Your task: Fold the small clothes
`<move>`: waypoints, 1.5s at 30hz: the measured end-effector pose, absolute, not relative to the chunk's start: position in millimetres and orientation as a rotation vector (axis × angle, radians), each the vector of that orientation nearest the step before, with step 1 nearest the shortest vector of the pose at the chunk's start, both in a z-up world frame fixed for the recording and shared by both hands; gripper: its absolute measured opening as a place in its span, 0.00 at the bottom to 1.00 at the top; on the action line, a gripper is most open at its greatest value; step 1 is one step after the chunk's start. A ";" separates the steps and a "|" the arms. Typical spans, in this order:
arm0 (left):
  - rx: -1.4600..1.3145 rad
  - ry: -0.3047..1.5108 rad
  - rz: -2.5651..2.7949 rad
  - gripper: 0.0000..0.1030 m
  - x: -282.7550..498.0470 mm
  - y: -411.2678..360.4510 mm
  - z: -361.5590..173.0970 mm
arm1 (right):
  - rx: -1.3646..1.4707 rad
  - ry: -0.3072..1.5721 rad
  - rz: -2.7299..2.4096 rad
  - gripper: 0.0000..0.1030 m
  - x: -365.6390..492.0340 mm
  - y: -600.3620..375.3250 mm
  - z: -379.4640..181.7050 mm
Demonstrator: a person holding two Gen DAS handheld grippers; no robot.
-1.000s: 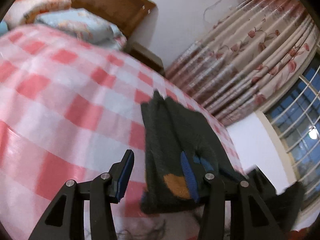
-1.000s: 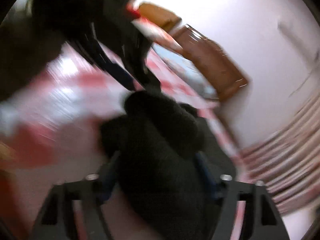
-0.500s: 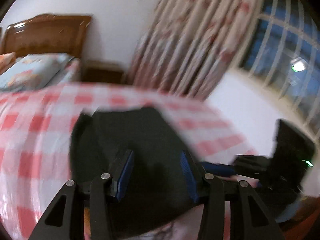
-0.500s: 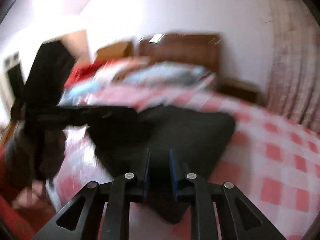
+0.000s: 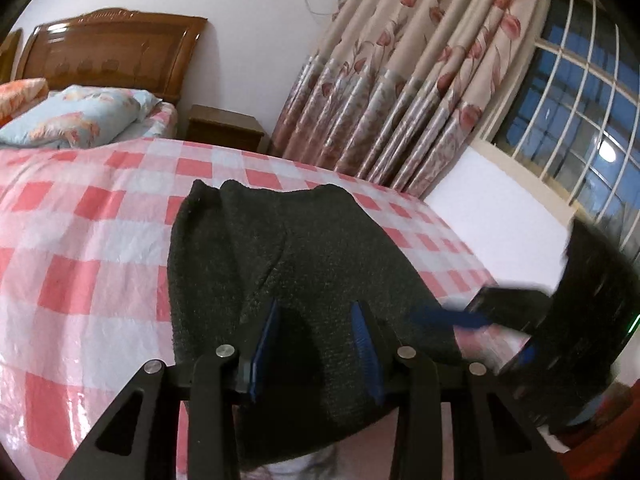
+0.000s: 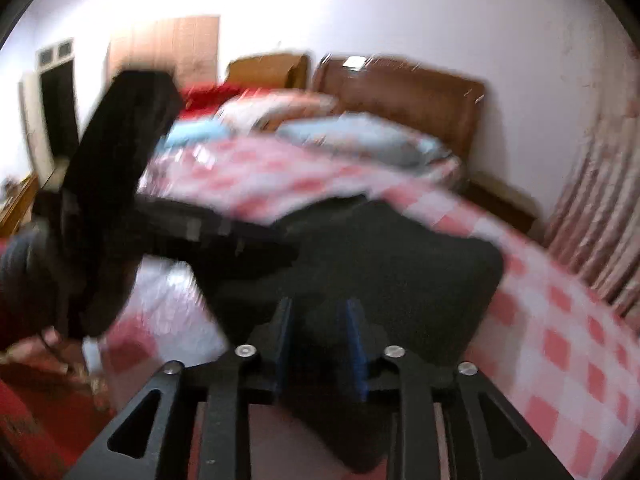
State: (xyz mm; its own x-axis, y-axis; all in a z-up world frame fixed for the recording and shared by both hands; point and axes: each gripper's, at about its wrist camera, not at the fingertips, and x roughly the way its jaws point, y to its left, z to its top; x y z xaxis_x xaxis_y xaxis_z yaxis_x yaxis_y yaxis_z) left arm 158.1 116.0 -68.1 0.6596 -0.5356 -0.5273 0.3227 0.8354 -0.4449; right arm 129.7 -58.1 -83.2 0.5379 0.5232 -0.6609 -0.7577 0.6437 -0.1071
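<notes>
Still, right hand-held gripper (image 6: 318, 344) blurred – grip unclear | left (image 5: 314, 340) closing astride black garment (image 5: 280, 248)

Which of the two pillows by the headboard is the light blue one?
The nearer pillow, lying closer to the wooden nightstand. The other pillow, at the picture's left edge, is orange and white.
</notes>
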 end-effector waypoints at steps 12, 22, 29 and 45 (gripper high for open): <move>-0.211 0.644 -0.471 0.38 189.2 85.6 -17.7 | -0.353 0.515 0.753 0.61 161.3 -87.0 -40.6; -0.205 0.680 -0.417 0.37 191.5 81.3 -65.3 | -0.338 0.633 0.761 1.00 178.4 -88.9 -71.7; -0.211 0.646 -0.384 0.40 228.2 79.4 -10.8 | -0.277 0.562 0.668 1.00 233.1 -102.7 -42.5; -0.256 0.781 -0.191 0.41 280.7 88.0 -52.0 | -0.108 0.722 0.609 1.00 326.0 -115.6 -77.1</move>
State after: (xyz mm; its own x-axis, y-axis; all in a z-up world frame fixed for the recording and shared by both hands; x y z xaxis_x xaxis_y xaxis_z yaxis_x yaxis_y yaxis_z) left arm 280.7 88.0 -52.0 0.6952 -0.2636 -0.6687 0.0753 0.9519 -0.2969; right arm 326.0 -115.6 -77.1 0.5862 0.4852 -0.6488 -0.5578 0.8225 0.1112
